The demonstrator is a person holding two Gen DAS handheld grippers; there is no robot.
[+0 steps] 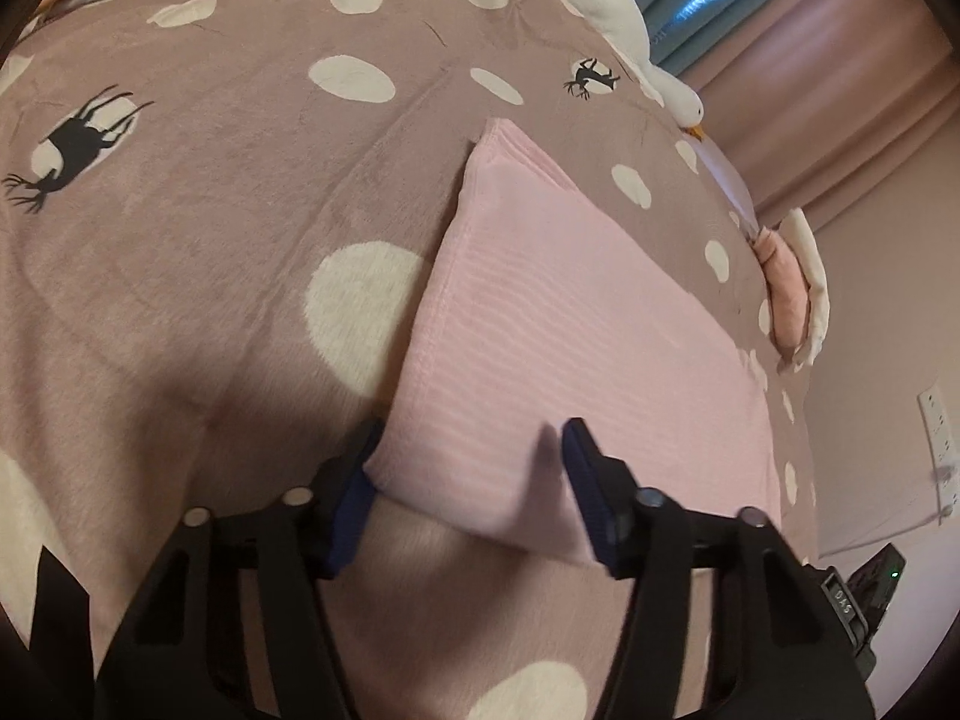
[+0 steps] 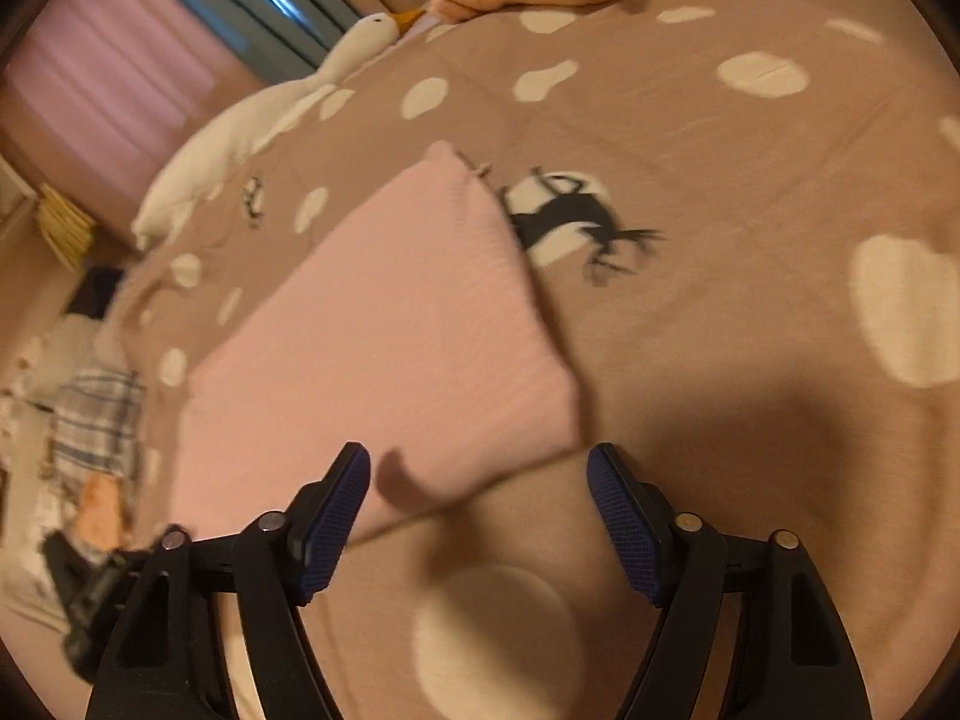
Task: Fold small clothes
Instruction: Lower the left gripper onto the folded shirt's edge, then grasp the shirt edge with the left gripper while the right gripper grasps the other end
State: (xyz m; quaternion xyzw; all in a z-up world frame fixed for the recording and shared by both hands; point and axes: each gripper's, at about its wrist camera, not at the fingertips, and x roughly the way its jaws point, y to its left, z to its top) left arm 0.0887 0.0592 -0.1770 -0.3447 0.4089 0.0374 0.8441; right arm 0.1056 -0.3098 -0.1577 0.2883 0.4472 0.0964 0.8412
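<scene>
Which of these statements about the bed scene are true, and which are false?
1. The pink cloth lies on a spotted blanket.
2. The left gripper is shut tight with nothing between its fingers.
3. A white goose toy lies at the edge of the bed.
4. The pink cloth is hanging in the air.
1. True: the pink cloth lies on the spotted blanket.
2. False: the left gripper is open, with the cloth's near corner between its fingers.
3. True: the goose toy lies along the bed's edge.
4. False: it lies flat on the blanket.

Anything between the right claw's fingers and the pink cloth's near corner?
Nothing: in the right wrist view the pink cloth corner lies between the right claw fingers, untouched.
</scene>
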